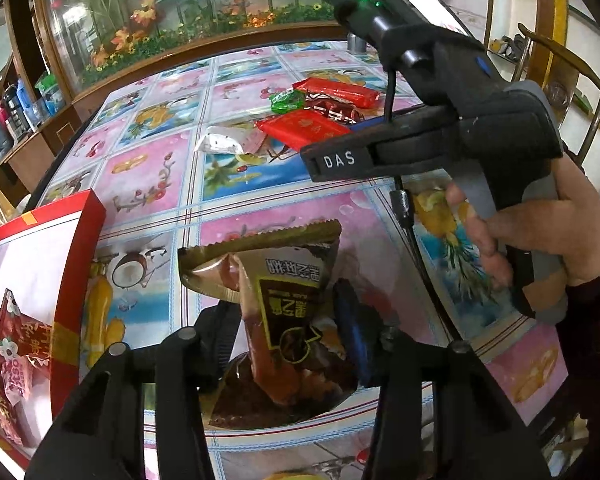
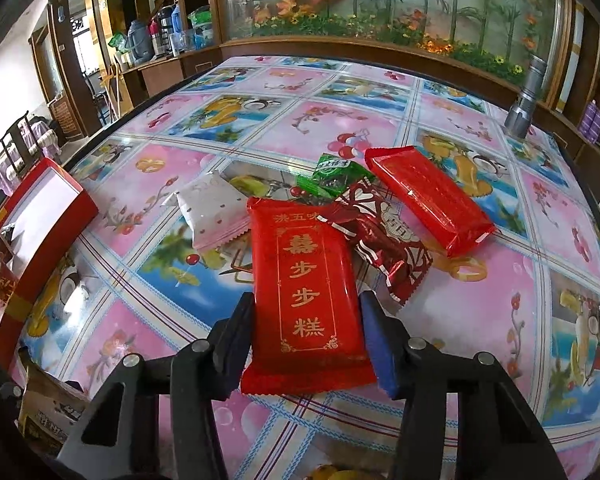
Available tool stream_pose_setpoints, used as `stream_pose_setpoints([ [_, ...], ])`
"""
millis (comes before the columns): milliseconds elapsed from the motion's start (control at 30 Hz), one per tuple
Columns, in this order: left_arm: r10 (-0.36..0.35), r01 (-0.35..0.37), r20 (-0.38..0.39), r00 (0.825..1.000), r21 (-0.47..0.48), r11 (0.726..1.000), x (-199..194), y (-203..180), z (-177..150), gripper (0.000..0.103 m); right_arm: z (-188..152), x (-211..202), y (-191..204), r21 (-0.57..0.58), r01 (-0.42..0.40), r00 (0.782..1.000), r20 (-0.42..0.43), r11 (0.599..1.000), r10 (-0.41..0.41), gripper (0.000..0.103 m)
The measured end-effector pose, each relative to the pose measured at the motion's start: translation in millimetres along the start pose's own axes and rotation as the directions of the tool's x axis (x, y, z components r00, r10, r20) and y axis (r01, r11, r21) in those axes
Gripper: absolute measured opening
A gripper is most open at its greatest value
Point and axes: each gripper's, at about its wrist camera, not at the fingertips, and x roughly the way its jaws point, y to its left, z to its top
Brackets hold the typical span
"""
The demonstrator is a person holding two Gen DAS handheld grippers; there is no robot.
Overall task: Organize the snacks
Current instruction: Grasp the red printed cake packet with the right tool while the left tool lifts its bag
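Note:
My left gripper [image 1: 288, 332] is shut on a brown snack packet [image 1: 276, 304] and holds it above the table. A red box [image 1: 40, 264] with white inside sits at the left and holds several red snack packets [image 1: 8, 352]. My right gripper [image 2: 306, 316] stands around a red cake packet with gold writing [image 2: 306, 280], its fingers [image 2: 236, 328] at the packet's sides. Beyond lie a white packet [image 2: 214, 212], a dark red packet [image 2: 380, 244], a green packet [image 2: 332, 176] and another red packet [image 2: 428, 200]. The right gripper also shows in the left wrist view [image 1: 332, 160].
The round table [image 2: 340, 120] has a pink and blue patterned cover. A grey flashlight [image 2: 526, 100] stands at its far right. A wood-framed glass screen [image 2: 380, 0] runs behind the table. A chair [image 1: 572, 92] stands at the right.

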Motion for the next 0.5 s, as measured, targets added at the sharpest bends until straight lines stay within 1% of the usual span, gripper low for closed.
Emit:
stream_pose_setpoints([
  [167, -0.002, 0.002, 0.010, 1.000, -0.001, 1.000, -2, 1, 0, 0.040, 1, -2, -9, 0.051, -0.046, 0.999, -0.001, 0.998, 0.046, 0.052],
  [300, 0.003, -0.003, 0.017, 1.000, -0.007, 1.000, -5, 4, 1, 0.038, 0, -4, -16, 0.091, -0.085, 0.996, -0.001, 0.992, 0.085, 0.051],
  [367, 0.003, -0.003, 0.021, 1.000, -0.020, 1.000, -7, 8, 2, 0.035, 0, -5, -22, 0.125, -0.117, 0.993, 0.000, 0.985, 0.118, 0.051],
  [500, 0.010, -0.008, 0.033, 0.999, -0.042, 0.999, -11, 17, 5, 0.033, 0, -11, -36, 0.192, -0.185, 0.983, 0.025, 0.964, 0.184, 0.051],
])
